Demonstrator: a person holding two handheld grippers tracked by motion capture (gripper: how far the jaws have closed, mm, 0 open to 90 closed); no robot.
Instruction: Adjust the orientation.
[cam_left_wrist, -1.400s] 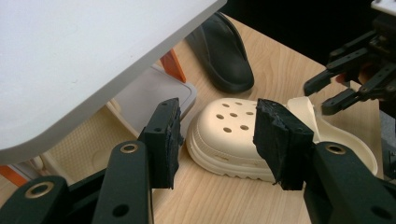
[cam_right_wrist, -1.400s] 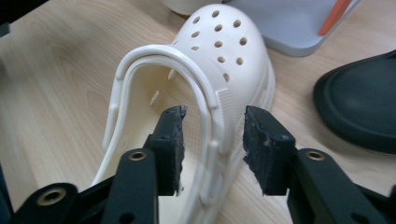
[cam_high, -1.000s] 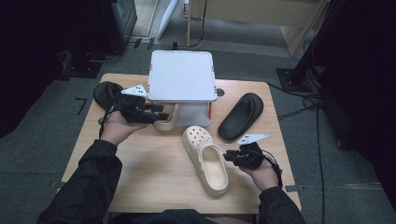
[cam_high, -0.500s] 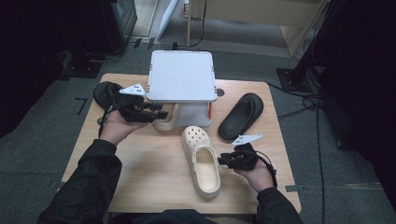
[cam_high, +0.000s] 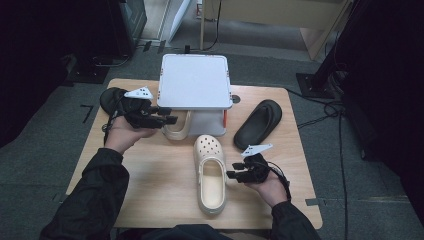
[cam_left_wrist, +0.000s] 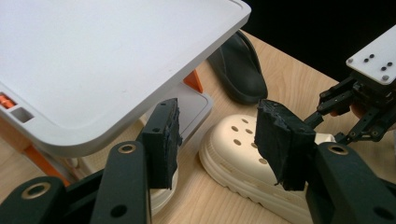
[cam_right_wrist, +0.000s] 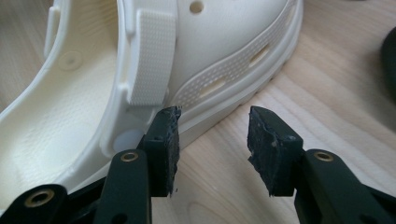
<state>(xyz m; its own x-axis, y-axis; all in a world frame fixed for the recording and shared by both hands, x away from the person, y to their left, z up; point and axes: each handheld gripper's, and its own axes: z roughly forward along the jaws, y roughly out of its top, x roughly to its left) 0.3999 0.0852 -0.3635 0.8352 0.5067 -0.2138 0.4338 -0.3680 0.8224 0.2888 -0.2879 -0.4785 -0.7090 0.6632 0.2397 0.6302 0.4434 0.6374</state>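
Note:
A cream clog (cam_high: 210, 176) lies flat in the middle of the table, toe pointing away from me. My right gripper (cam_high: 233, 172) sits just right of its heel part. In the right gripper view its jaws (cam_right_wrist: 212, 135) have just been opening and stand open over bare wood, with the left pad (cam_right_wrist: 164, 144) beside the clog's side (cam_right_wrist: 210, 46). A second cream clog (cam_high: 176, 131) sits under the white rack (cam_high: 194, 80). My left gripper (cam_high: 169, 115) hovers open at that clog, nothing between its pads (cam_left_wrist: 161, 135).
A black sandal (cam_high: 257, 124) lies right of the rack, and another black sandal (cam_high: 110, 97) lies at the table's back left behind my left hand. The rack's raised top (cam_left_wrist: 93, 60) overhangs the left gripper. Bare wood shows along the table front.
The right gripper has let go of the cream clog and opened. The clog, earlier slanted, has swung round and now lies straight. The left gripper has stayed put.

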